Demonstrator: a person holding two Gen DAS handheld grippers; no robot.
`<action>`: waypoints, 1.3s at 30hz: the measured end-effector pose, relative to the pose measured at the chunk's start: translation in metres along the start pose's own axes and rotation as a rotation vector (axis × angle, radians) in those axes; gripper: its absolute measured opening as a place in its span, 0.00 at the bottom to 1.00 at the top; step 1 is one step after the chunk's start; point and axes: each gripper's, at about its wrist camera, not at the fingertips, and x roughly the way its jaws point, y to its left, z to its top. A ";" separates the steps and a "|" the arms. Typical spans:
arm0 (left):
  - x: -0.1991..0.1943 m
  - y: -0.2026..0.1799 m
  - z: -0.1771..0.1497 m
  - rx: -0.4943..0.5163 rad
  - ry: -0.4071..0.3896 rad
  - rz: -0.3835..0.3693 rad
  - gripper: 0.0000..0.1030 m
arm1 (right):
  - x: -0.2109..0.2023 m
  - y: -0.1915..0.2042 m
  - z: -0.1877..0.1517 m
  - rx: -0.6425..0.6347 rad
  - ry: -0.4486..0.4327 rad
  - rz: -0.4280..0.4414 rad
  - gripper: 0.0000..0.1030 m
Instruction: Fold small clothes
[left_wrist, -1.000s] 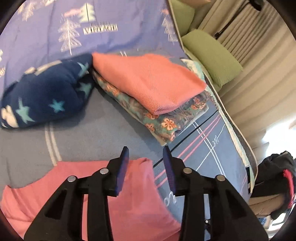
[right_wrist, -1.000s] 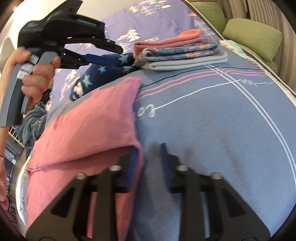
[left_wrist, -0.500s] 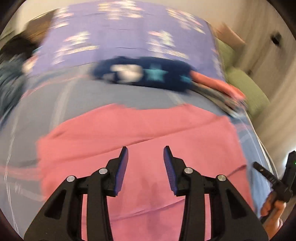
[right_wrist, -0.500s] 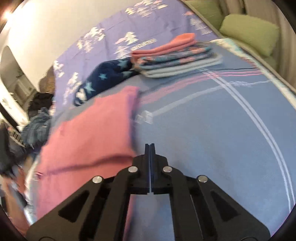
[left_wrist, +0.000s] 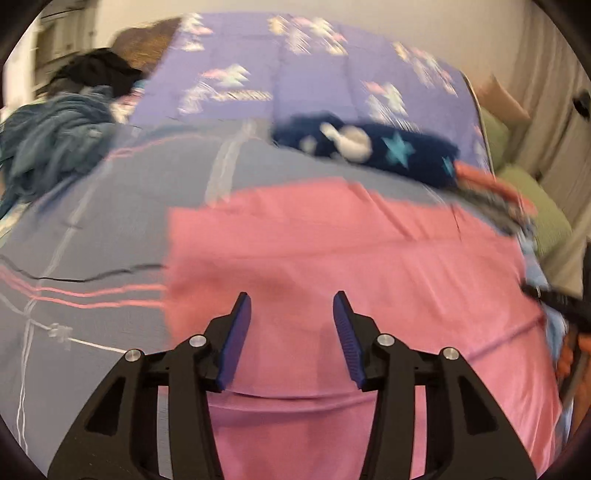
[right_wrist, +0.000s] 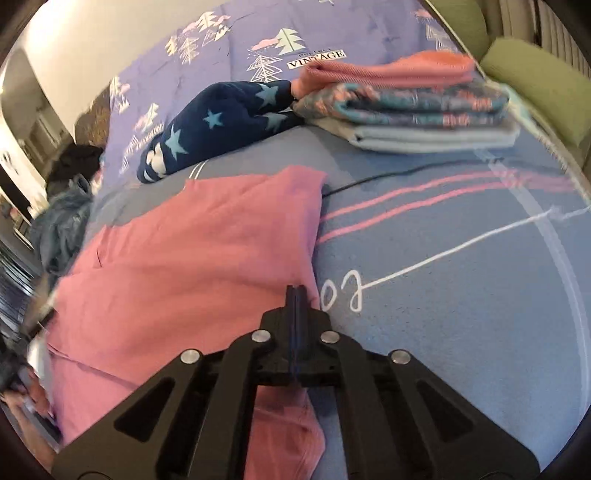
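Both my tools are changing: my right gripper is now pressed together on nothing above the flat pink cotton garment on the grey-blue bedsheet, my left gripper spreading wider above it, ready to pinch the next fold.

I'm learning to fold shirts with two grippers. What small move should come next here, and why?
Probably lower the left gripper, whose jaws have just been opening, and close it on the pink garment below. It is open with nothing between the pads, while the right gripper is shut at the garment's edge.
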 end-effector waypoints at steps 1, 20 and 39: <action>-0.007 0.008 0.003 -0.030 -0.027 0.009 0.46 | -0.004 0.005 0.003 -0.019 -0.004 -0.002 0.00; -0.003 0.102 0.001 -0.343 0.040 -0.125 0.46 | 0.011 -0.011 0.023 0.015 -0.102 -0.014 0.16; -0.024 0.094 -0.032 -0.204 0.170 -0.178 0.46 | 0.066 0.393 0.010 -0.840 0.137 0.229 0.49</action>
